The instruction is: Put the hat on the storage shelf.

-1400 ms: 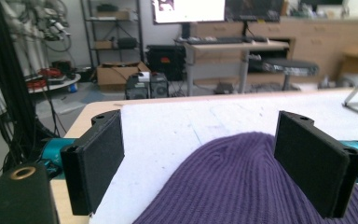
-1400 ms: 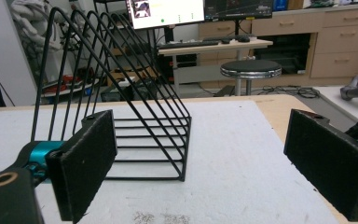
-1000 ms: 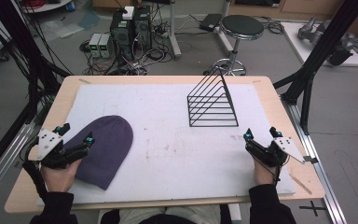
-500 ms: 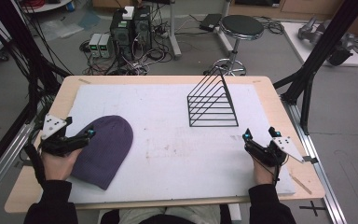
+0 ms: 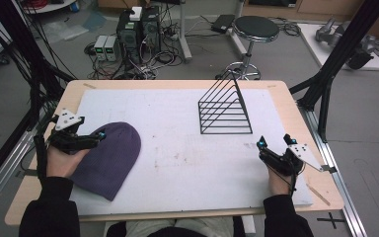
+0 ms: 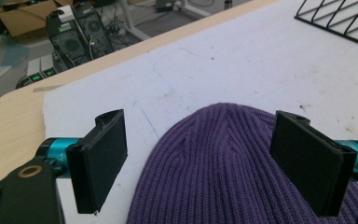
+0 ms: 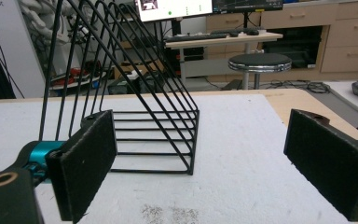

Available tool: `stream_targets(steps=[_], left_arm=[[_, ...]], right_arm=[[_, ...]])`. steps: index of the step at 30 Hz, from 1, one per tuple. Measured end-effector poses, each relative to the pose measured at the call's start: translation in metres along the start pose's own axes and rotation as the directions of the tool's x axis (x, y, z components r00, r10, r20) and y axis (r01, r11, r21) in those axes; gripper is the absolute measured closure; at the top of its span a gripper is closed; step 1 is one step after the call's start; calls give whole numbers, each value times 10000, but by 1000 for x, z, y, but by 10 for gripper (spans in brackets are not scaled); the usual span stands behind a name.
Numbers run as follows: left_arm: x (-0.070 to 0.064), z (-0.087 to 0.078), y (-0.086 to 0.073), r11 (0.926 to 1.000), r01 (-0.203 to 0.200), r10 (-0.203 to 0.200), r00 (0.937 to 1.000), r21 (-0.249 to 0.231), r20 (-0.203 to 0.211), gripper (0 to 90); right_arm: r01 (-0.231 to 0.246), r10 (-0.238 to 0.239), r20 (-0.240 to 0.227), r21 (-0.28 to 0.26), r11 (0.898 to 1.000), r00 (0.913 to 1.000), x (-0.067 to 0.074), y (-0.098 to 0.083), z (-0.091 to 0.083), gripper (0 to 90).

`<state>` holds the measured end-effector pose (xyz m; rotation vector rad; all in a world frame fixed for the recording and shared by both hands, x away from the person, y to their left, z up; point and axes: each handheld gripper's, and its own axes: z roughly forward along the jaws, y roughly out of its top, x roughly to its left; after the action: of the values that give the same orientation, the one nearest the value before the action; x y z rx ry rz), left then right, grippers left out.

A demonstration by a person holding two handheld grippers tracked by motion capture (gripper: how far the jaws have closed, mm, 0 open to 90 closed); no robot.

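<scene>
Left hand-held gripper [image 6: 205, 163], jaws spread wide over the crown of the purple beanie [image 5: 109, 158] lying flat at the table's [image 5: 177, 85] left; a shallow bite may pinch only knit and slip; right hand-held gripper [image 5: 275, 149] idle, likewise open.

The left hand [image 5: 61, 160] hides the purple beanie's [image 5: 109, 158] left edge.

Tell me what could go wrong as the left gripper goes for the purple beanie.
The left gripper is open, fingers either side of the beanie crown. Closing there may pinch only the top knit layer, so the hat could slip or sag open. Dragging it might also shift the white mat. The wire rack stands apart, so a collision looks unlikely.
</scene>
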<state>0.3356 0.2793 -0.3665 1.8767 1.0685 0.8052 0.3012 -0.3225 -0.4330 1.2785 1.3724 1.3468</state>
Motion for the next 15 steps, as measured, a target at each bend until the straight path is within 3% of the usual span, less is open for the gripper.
stream_targets(steps=[7,11,15], left_arm=[[-2,11,10,9980,-413,391,9982,488,449,189],[-1,25,21,9902,-856,775,9941,1100,755,186],[0,31,27,9861,-1105,987,9903,1238,976,186]], right_arm=[[-50,51,-41,71,10000,10000,0,0,0,85],[6,-6,-109,41,10000,9999,1,0,-1,85],[46,-46,-132,37,10000,9999,1,0,0,85]])
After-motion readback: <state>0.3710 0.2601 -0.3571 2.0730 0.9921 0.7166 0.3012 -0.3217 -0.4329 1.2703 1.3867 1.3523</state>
